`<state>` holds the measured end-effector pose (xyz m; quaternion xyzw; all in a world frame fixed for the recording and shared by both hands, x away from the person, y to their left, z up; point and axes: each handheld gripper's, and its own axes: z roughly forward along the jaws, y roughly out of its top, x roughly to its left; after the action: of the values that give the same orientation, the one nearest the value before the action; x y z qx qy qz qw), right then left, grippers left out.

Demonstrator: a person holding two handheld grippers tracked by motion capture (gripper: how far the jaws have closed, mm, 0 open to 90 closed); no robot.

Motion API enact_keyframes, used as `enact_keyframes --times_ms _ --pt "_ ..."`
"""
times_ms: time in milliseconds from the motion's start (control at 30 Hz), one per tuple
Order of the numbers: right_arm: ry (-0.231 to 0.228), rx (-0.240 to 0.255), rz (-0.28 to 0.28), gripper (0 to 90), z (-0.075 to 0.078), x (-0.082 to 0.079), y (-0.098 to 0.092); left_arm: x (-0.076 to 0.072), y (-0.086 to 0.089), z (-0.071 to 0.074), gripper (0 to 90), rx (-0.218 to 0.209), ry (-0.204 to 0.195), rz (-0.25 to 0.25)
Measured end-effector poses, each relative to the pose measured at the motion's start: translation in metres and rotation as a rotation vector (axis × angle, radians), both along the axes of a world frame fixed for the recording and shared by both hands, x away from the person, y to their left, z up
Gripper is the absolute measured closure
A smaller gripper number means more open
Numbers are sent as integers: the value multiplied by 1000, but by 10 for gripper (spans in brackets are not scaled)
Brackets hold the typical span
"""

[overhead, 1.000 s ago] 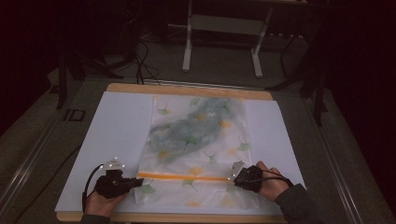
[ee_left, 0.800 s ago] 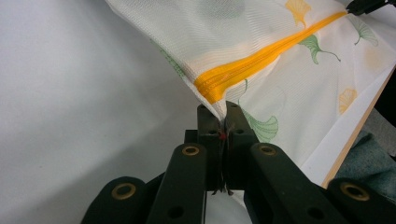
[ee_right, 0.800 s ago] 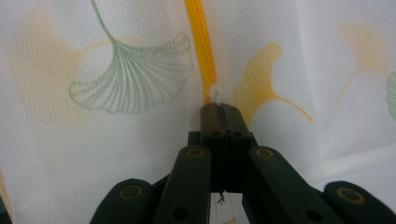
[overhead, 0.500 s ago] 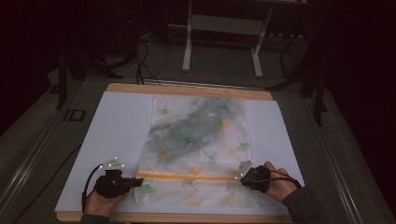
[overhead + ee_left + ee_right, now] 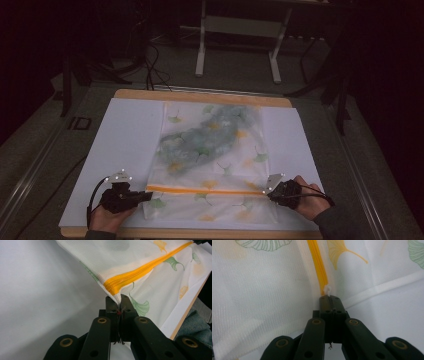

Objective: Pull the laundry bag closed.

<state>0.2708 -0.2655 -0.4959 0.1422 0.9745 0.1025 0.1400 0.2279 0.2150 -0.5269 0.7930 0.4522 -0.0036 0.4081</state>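
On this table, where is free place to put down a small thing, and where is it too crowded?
Free: the white sheet left of the mesh laundry bag, and a narrower strip to its right. Crowded: the near edge, where the left gripper and right gripper pinch the ends of the orange zipper.

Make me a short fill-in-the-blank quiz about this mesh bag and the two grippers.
The zipper across the mesh bag is coloured ____.
The left gripper is shut on the bag's ____.
The bag is printed with green and yellow ____.
The right gripper holds the zipper's white ____.

Missing words: orange; corner; leaves; pull
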Motion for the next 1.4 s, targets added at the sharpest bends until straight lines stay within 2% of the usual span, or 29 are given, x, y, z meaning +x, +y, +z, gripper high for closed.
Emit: enact_keyframes --times_ms 133,200,267,333,367,400,500,667,700,733,767,867,900,933,967,1067,1133,1200,1267,1300,1367,1400 --pt "7 14 -10 900 -2 0 -3 -1 -2 0 871 6 0 1" --pt "9 41 -21 896 -2 0 -5 -1 0 0 798 12 -6 -6" --pt "12 73 -34 857 -3 1 -9 -2 2 0 762 6 -9 0" --pt "22 86 -39 857 -3 1 -10 -2 2 0 736 6 -9 0" --pt "31 103 -52 774 -3 0 -14 -3 5 2 681 -2 -21 11" --pt "29 114 -66 762 -3 0 -15 -3 6 3 662 2 -24 16" --pt "47 174 -88 693 -2 1 -22 -5 11 5 637 -8 -43 41" --pt "68 303 -131 617 0 2 -33 -7 20 8 613 -14 -92 81" --pt "68 303 -131 617 0 2 -33 -7 20 8 612 -14 -92 81" --pt "70 351 -150 599 -1 2 -37 -8 22 9 612 1 -109 105" --pt "72 372 -162 585 -1 3 -39 -8 23 9 612 5 -120 115" --pt "72 420 -207 561 -4 4 -43 -8 25 9 596 25 -148 141" --pt "72 420 -207 561 -4 4 -43 -8 25 9 590 25 -148 141" --pt "73 437 -227 561 -6 4 -44 -8 25 9 590 25 -148 141" --pt "71 480 -271 547 -10 6 -48 -8 25 8 589 49 -159 162" --pt "63 522 -330 510 -16 7 -53 -7 25 7 583 81 -176 193" --pt "58 577 -381 487 -21 8 -58 -6 26 6 583 94 -189 223" --pt "39 608 -424 472 -26 9 -61 -4 26 4 575 119 -206 265" --pt "12 657 -474 462 -32 9 -65 -2 26 3 561 131 -226 287" --pt "7 669 -495 455 -34 10 -66 0 26 1 555 135 -234 298" --pt "-20 650 -524 454 -35 11 -67 4 25 -1 529 165 -237 318" --pt "-33 658 -535 454 -35 11 -68 6 25 -2 525 174 -239 333"
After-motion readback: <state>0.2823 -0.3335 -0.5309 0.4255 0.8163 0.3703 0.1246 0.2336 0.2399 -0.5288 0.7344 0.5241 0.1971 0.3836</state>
